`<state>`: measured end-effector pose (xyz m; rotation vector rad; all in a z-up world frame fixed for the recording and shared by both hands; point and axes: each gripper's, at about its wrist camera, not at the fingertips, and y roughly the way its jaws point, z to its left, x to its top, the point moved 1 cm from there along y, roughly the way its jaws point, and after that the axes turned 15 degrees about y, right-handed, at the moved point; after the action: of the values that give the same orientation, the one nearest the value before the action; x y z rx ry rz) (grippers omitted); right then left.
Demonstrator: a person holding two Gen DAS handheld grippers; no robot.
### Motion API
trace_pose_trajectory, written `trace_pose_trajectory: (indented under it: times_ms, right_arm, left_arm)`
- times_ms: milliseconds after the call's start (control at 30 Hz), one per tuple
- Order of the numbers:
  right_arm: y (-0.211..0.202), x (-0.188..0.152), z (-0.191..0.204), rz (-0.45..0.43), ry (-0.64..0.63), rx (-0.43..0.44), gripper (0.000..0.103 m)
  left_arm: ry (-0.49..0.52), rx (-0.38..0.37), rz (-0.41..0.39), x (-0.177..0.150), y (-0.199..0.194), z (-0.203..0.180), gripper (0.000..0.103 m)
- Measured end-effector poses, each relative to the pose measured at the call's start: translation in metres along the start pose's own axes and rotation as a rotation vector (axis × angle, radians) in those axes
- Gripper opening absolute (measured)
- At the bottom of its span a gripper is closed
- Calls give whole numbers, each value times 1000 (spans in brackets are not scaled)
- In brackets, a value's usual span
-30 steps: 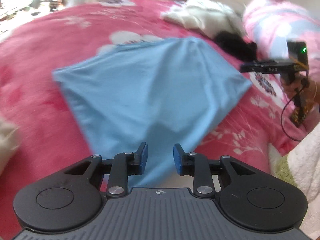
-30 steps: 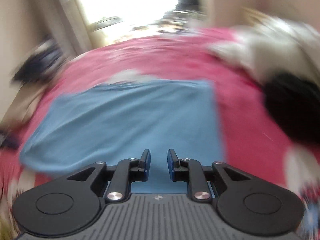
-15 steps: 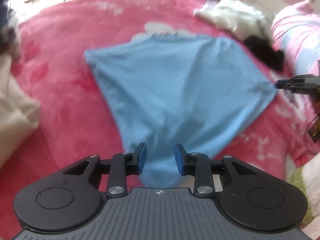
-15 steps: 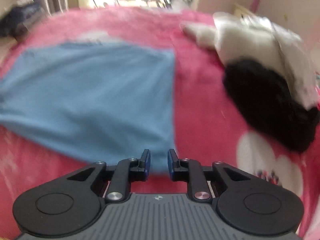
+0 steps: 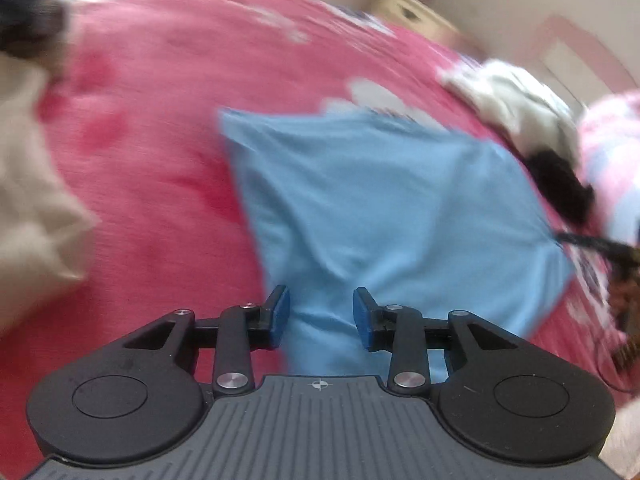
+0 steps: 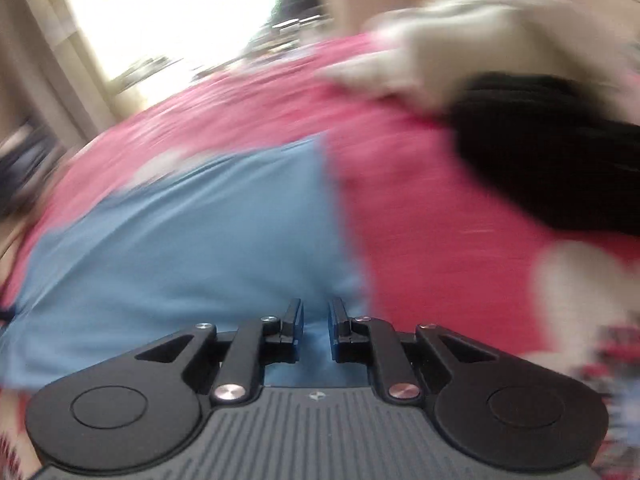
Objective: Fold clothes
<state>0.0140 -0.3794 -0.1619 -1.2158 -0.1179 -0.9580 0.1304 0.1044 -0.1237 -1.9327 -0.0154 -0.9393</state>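
Both grippers [image 5: 321, 312] [image 6: 316, 326] angle downward over blue garment [image 5: 380, 200].

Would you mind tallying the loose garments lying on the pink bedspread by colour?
Light blue: 1, the blue garment
White: 1, the white garment
Black: 1, the black garment
Beige: 1, the beige garment
Total: 4

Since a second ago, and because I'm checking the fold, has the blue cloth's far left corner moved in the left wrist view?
Yes. The blue cloth now reaches less far left across the red bedspread.
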Motion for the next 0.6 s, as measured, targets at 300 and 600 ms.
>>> trace_pose_trajectory:
  times_ms: [300,600]
  right_arm:
    - [28,4,79,27,-138,259,18]
    - [56,59,12,-53,-3,85,15]
  left_arm:
    - [110,-57,-12,39,42,-26,42]
    - [-11,54,-71,40,32,24,42]
